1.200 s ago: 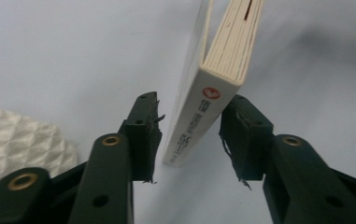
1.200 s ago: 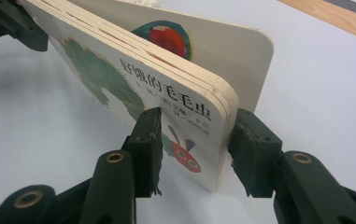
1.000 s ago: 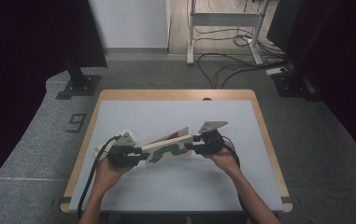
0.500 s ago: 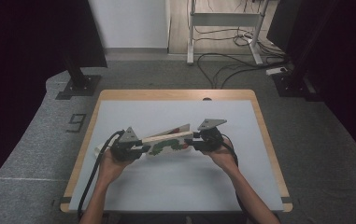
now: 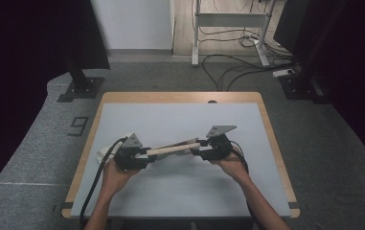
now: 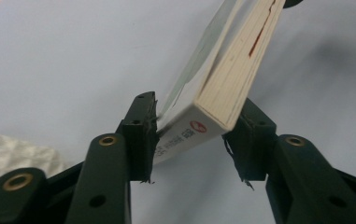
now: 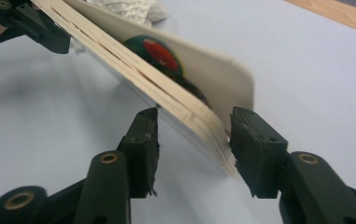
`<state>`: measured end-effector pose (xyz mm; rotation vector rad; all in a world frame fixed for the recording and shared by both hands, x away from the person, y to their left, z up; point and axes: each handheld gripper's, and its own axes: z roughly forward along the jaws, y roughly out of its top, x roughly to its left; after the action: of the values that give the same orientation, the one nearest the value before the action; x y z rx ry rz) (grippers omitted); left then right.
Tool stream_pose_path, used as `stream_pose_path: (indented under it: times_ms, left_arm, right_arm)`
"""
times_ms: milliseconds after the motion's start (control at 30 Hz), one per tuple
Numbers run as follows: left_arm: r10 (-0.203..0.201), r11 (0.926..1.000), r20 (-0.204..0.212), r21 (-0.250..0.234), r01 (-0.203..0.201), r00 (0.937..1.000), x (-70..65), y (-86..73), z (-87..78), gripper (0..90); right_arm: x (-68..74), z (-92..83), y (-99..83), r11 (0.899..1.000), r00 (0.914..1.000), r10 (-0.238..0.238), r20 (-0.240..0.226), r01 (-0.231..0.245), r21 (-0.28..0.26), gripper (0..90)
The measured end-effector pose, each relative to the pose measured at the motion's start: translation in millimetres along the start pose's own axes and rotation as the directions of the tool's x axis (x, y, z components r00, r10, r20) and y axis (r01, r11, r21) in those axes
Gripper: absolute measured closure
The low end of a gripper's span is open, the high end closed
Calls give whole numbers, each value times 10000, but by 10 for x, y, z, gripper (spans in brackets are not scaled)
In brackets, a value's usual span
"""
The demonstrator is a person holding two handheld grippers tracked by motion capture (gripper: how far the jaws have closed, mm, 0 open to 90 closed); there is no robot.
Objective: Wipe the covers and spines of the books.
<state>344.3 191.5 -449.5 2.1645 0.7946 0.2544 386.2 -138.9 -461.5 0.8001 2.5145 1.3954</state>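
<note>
- So there's a book (image 5: 173,149) slung between the two grippers, one at each end, over a pale grey table (image 5: 180,191).
- The left gripper (image 5: 147,154) has the spine end between its jaws. In the left gripper view the book (image 6: 222,88) sits tilted, one corner touching the left pad and the page edge leaning on the right one.
- Those jaws have just been opening, so the book looks more like it's resting between them than getting squeezed.
- The right gripper (image 5: 195,149) is at the other end. In the right gripper view the book (image 7: 166,93) runs diagonally away from the jaws toward the far gripper.
- Its page block leans on the right pad, with a visible gap to the left pad. These jaws have just been opening too, so they stand apart with the book loose between them.
- There's a crumpled white cloth (image 5: 106,151) just past the left gripper on the table, also poking out behind the book in the right gripper view (image 7: 129,9).
</note>
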Motion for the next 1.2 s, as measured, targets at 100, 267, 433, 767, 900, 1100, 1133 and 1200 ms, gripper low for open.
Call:
stream_pose_path:
  times_ms: [100, 267, 433, 767, 900, 1100, 1133, 1200]
  left_arm:
    - [-194, 9998, 160, -40, 195, 9997, -40, -39, 9, 501]
    - [-342, 9994, 183, 118, 340, 9992, -111, -61, 23, 438]
    - [-413, 9988, 114, 263, 410, 9991, -196, -108, 46, 354]
    - [-156, 9991, -482, 383, 175, 9987, -396, -247, 74, 250]
    - [-368, 9982, -397, 453, 386, 9985, -422, -294, 86, 219]
    - [-635, 9964, -410, 539, 657, 9971, -489, -406, 98, 199]
    - [-676, 9960, -436, 548, 700, 9968, -501, -424, 102, 197]
    - [-747, 9953, -480, 581, 775, 9960, -527, -459, 117, 196]
  right_arm:
    - [22, -25, -35, 9997, 9996, 230, -137, -229, 103, 447]
    - [65, -29, -87, 9994, 9996, 268, -60, -267, 204, 356]
    - [124, -41, -144, 9992, 9999, 19, 130, -24, 406, 304]
    - [235, -52, -318, 9982, 9998, -131, 178, 121, 581, 289]
    - [265, -55, -366, 9977, 9995, -231, 196, 218, 639, 290]
    - [330, -78, -502, 9980, 9999, -141, 91, 135, 614, 292]
    - [335, -78, -518, 9980, 9999, -148, 89, 142, 615, 293]
    - [347, -76, -560, 9981, 9999, -111, 63, 107, 611, 296]
